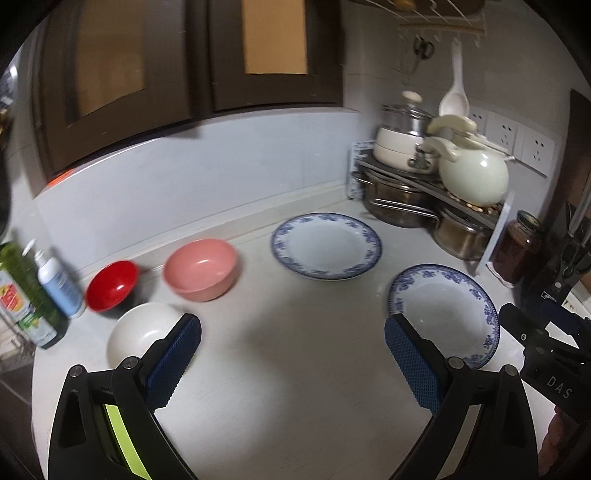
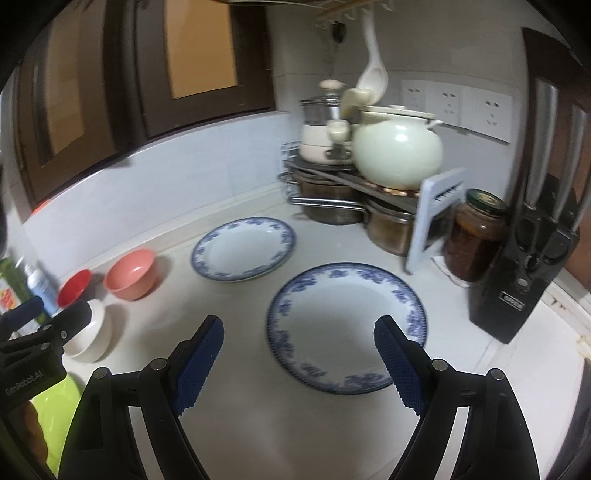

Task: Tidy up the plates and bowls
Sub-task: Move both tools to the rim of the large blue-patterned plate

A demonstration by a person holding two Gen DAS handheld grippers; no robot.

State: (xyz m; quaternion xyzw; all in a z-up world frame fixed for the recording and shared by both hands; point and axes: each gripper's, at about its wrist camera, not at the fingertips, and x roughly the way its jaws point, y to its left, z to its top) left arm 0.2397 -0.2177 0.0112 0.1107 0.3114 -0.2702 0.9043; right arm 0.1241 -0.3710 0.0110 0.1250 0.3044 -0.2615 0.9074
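Hovering wide open and empty, each hand-held gripper (image 1: 291, 334) (image 2: 299, 334) faces the counter (image 1: 295, 369). The near plate (image 2: 345, 328) looks stiff, glazed, slippery and breakable; pinching its raised rim seems safest.

**Your kitchen corner, quick rundown**

You've got a pale countertop (image 2: 258, 424) running into a corner of light grey tiled wall (image 1: 207, 166). Dark brown cabinets (image 1: 177, 62) with amber glass panels hang above. Three white wall sockets (image 2: 458, 107) sit on your right-hand wall, with a hook rail (image 1: 439, 26) mounted higher up. The lighting looks dim and indoor.
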